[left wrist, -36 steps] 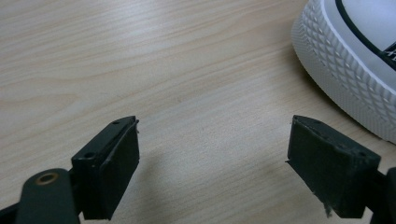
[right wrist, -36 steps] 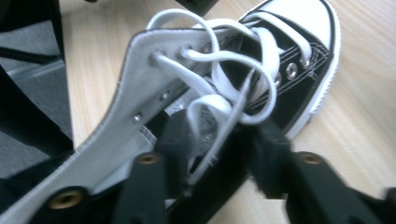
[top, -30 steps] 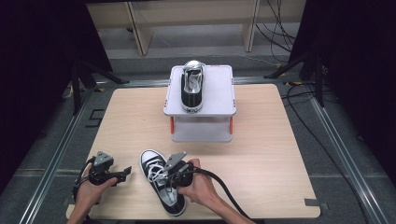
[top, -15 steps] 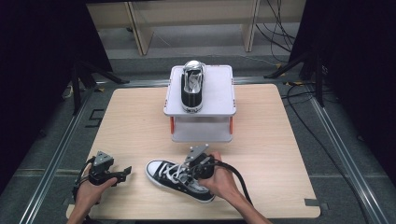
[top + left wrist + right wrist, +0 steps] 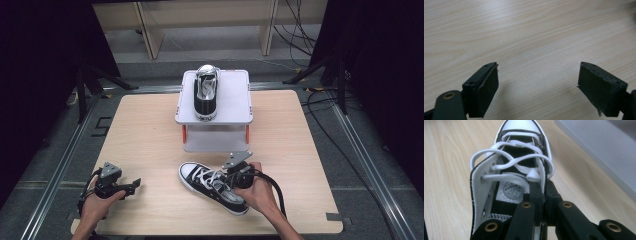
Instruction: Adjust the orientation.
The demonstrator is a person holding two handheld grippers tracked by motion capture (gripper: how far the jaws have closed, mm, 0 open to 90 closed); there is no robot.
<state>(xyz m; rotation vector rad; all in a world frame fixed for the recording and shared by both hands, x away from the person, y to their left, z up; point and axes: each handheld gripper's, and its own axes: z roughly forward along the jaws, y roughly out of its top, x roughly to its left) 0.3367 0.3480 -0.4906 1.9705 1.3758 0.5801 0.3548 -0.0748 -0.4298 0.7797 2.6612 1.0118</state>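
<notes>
Wooden table (image 5: 150, 130); grey two-tier stand (image 5: 235, 95) at the far centre, one black sneaker (image 5: 206, 95) on its top shelf, toe pointing away. Second sneaker (image 5: 212, 186) lies near front, between the hands, long axis diagonal, toe toward far left. Right gripper (image 5: 235, 175) jaws pinched on its side wall, probably near the collar. Left gripper (image 5: 117, 186) rests on the table, jaws wide, empty. Judged step: carrying this shoe to the stand; next calls for lifting and turning it parallel to its mate.
</notes>
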